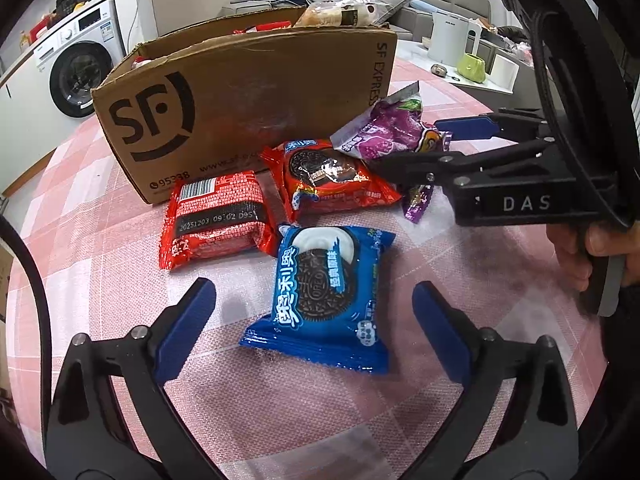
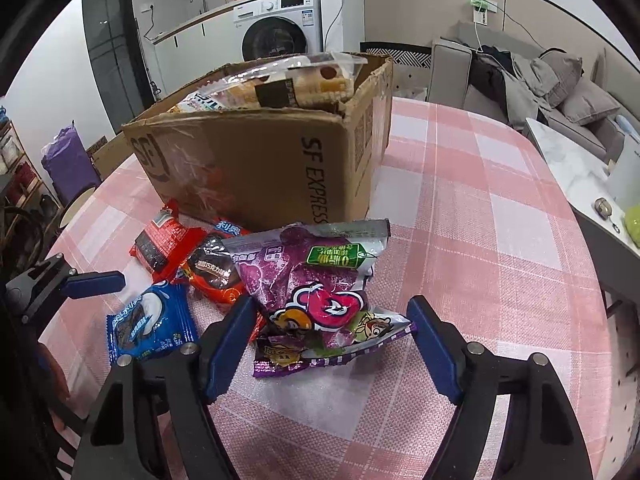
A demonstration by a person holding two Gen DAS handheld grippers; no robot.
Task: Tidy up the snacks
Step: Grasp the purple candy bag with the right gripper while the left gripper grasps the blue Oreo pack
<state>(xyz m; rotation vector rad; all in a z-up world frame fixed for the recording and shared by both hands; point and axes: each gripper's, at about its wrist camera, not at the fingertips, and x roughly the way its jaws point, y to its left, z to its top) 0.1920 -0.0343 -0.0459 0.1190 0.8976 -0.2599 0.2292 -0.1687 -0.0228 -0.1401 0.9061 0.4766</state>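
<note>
A blue Oreo pack lies on the pink checked tablecloth between the open fingers of my left gripper; it also shows in the right wrist view. Behind it lie a red Oreo pack and a red snack pack face down. A purple snack bag lies between the open fingers of my right gripper; the bag and the right gripper also show in the left wrist view. A cardboard SF Express box holds other snacks.
The box stands mid-table with a cake roll pack on top. A washing machine and a sofa stand behind. A side table with a white jug and a green object is on the right.
</note>
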